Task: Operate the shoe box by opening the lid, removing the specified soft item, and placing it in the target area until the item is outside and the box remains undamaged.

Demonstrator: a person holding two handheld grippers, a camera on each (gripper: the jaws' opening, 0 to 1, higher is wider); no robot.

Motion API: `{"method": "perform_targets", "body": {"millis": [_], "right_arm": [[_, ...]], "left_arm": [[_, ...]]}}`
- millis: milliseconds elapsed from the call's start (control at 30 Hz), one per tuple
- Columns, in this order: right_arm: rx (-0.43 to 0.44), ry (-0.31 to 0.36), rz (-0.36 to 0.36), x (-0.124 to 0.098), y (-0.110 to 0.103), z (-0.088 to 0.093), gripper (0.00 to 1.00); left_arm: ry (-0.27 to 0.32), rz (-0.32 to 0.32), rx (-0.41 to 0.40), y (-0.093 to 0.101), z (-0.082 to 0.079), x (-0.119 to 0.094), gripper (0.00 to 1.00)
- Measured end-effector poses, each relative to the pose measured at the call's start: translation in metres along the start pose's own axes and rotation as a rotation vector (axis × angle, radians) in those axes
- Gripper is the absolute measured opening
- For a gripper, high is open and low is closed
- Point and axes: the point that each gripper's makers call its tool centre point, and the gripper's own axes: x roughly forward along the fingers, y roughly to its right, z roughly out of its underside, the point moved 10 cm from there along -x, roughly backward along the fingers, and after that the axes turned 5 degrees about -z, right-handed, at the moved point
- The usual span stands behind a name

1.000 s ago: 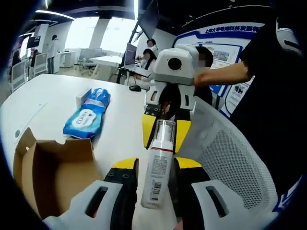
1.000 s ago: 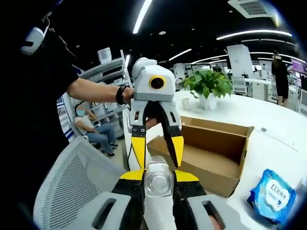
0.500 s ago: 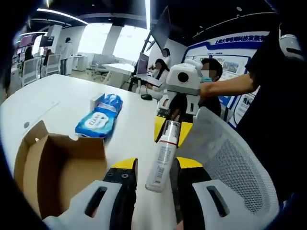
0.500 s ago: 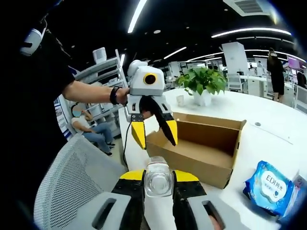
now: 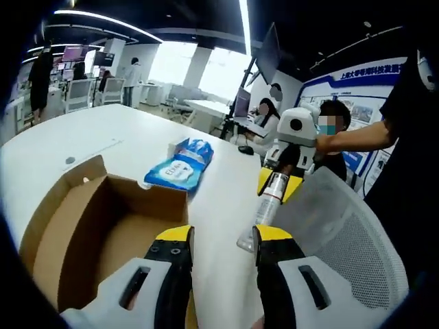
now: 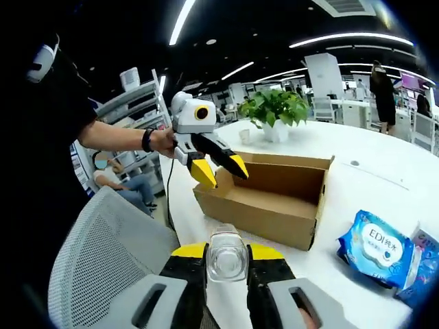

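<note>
left tool (image 6: 218, 170): jaws spread apart, gripping nothing, held over the near end of the shoe box (image 6: 274, 199), person's hand (image 6: 164, 140) on its grip | right tool (image 5: 279, 185): jaws clamped on a clear bottle (image 5: 264, 209), beyond the box's far corner

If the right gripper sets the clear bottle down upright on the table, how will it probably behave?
The bottle is tall and narrow, so it probably tips easily. Its round, clear plastic body would likely roll if it falls and may slip between the pads. The right gripper holds it without visible denting, so it seems fairly stiff.
</note>
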Motion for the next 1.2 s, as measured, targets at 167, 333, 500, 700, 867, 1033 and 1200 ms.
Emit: {"method": "perform_targets", "body": {"millis": [167,333,500,700,867,1033,1200], "right_arm": [[0.02,-0.011,0.024,-0.009,0.003,0.009,0.17],[0.048,-0.017,0.04,-0.018,0.006,0.016,0.17],[0.06,-0.031,0.062,-0.027,0.01,0.022,0.17],[0.068,-0.047,0.08,-0.038,0.015,0.025,0.17],[0.068,-0.065,0.091,-0.047,0.021,0.027,0.17],[0.062,-0.09,0.099,-0.058,0.03,0.026,0.17],[0.034,-0.125,0.108,-0.07,0.043,0.02,0.17]], "left_arm": [[0.005,-0.057,-0.03,-0.003,0.011,-0.003,0.36],[0.031,-0.115,-0.075,-0.007,0.018,-0.007,0.37],[0.039,-0.137,-0.106,-0.007,0.024,-0.009,0.38],[0.036,-0.149,-0.129,-0.004,0.03,-0.009,0.39],[0.04,-0.159,-0.138,-0.003,0.031,-0.01,0.39],[0.044,-0.177,-0.149,-0.002,0.032,-0.014,0.39],[0.048,-0.19,-0.154,0.0,0.033,-0.016,0.39]]}}
